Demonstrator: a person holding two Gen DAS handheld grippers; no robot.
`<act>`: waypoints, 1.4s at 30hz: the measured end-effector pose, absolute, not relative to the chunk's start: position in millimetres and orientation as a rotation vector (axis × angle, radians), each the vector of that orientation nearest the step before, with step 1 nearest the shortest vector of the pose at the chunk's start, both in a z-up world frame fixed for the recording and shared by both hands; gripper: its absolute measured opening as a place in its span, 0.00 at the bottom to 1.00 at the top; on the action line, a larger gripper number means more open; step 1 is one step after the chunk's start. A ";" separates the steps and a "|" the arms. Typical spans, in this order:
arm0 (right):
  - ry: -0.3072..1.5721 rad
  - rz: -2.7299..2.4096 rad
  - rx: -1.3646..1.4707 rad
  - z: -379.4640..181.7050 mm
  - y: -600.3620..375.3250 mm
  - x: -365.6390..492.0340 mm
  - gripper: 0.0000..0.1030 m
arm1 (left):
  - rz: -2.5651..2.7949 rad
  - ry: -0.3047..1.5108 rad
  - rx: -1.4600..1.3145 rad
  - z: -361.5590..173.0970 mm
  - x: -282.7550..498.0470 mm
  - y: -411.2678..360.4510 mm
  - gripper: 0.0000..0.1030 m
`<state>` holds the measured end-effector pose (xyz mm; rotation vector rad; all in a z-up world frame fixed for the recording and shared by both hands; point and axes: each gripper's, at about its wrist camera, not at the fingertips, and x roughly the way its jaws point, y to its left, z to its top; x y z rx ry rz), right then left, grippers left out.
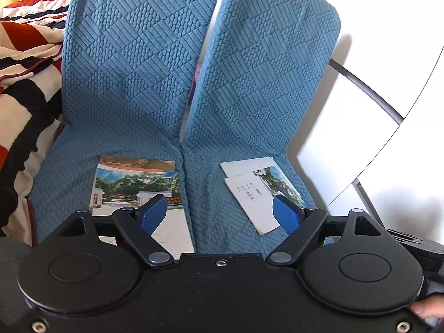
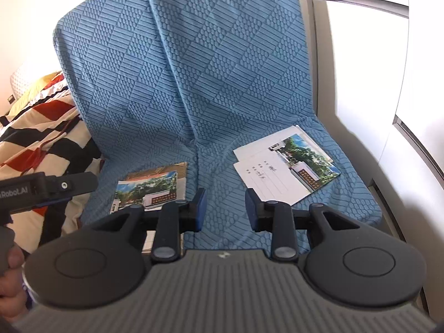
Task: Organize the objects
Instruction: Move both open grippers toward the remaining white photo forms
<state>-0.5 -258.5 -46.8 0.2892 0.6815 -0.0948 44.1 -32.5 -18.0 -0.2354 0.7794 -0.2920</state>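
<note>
While both tools hang released and empty, left tool (image 1: 220,215) spread wide, right tool (image 2: 226,209) narrower, cards lie flat on blue seat cushions (image 2: 222,166): left pile (image 1: 138,191), right pile (image 2: 285,166). Thin, light, slick, bendy, hard to pinch flat; I'd take an overhanging edge or corner.

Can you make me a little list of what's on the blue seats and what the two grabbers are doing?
surface: two blue quilted seat cushions side by side
left seat: stack of picture cards, photo side up
right seat: messy pile of cards, some blank side up with handwriting
beside seats: striped blanket
left gripper: open wide, holding nothing
right gripper: open partway, holding nothing, above the seats
</note>
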 end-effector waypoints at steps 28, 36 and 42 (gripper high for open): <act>0.687 -0.190 0.286 -63.3 -307.1 -4.9 0.67 | -0.336 0.812 -0.193 -28.2 56.0 -92.4 0.88; 0.656 -0.259 0.291 -87.8 -335.8 -4.7 0.84 | -0.360 0.790 -0.184 -46.9 54.5 -119.5 0.99; 0.609 -0.296 0.336 -106.3 -354.7 8.5 0.84 | -0.361 0.842 -0.245 -78.6 70.7 -135.3 0.99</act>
